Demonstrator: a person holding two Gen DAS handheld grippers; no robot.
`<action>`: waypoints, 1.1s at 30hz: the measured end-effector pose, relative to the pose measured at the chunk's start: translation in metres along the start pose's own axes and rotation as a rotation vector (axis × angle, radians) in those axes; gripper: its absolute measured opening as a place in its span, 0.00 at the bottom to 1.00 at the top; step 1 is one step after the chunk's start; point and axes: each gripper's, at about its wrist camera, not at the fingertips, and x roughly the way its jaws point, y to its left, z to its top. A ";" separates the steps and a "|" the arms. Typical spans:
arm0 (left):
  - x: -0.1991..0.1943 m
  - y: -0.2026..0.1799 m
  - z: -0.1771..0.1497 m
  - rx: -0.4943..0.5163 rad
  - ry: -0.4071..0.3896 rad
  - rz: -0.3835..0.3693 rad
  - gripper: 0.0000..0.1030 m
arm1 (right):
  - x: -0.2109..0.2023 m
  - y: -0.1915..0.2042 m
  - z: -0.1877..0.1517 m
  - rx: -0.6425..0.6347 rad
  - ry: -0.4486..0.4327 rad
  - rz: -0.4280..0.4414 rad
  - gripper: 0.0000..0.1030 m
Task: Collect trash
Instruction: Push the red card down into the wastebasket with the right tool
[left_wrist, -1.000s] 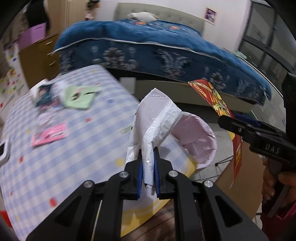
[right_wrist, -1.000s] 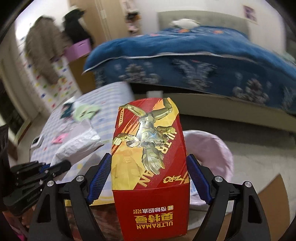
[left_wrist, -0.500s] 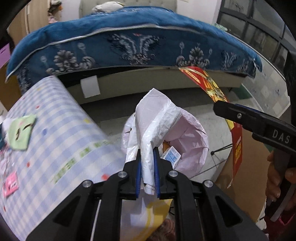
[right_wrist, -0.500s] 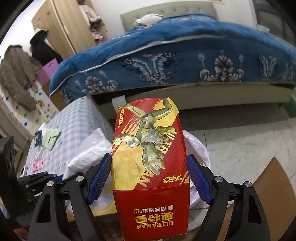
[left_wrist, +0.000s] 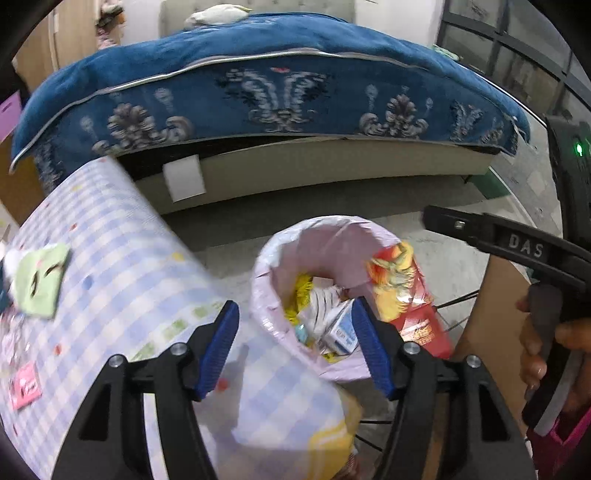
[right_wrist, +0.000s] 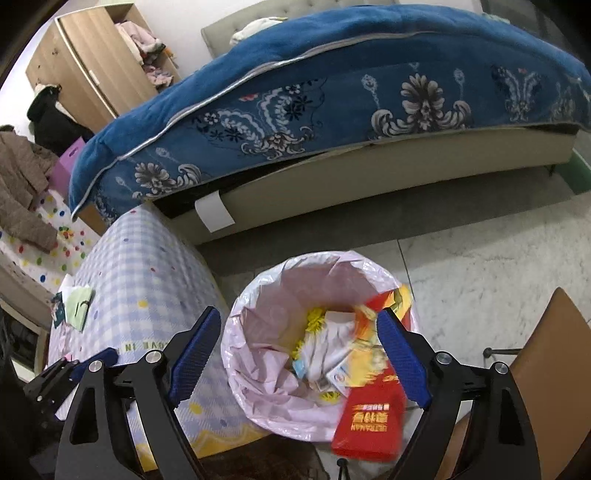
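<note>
bin mouth: the bin (right_wrist: 258, 295) with its pink liner stands open upward; the far and left part of the inside is bare liner; wrappers and small cartons (right_wrist: 325, 354) fill the middle
right rim: the red box (right_wrist: 373, 406) lies tilted across it and blocks that side
left side: the checked table (right_wrist: 147, 280) edge sits just beside the bin, narrow gap between
far side: bare floor (right_wrist: 461, 266) between bin and bed (right_wrist: 332, 96)
right side: a brown chair (right_wrist: 546, 354) stands near the bin
left gripper (left_wrist: 295, 347): fingers spread wide, nothing between them
right gripper (right_wrist: 295, 354): fingers spread wide over the bin
</note>
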 end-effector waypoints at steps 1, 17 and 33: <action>-0.003 0.004 -0.004 -0.011 -0.003 0.006 0.60 | -0.002 0.001 -0.002 -0.002 0.003 0.000 0.84; -0.082 0.079 -0.079 -0.208 -0.073 0.118 0.65 | -0.049 0.065 -0.030 -0.150 -0.006 0.026 0.84; -0.137 0.160 -0.140 -0.438 -0.182 0.318 0.66 | -0.032 0.079 -0.073 -0.343 -0.031 -0.134 0.48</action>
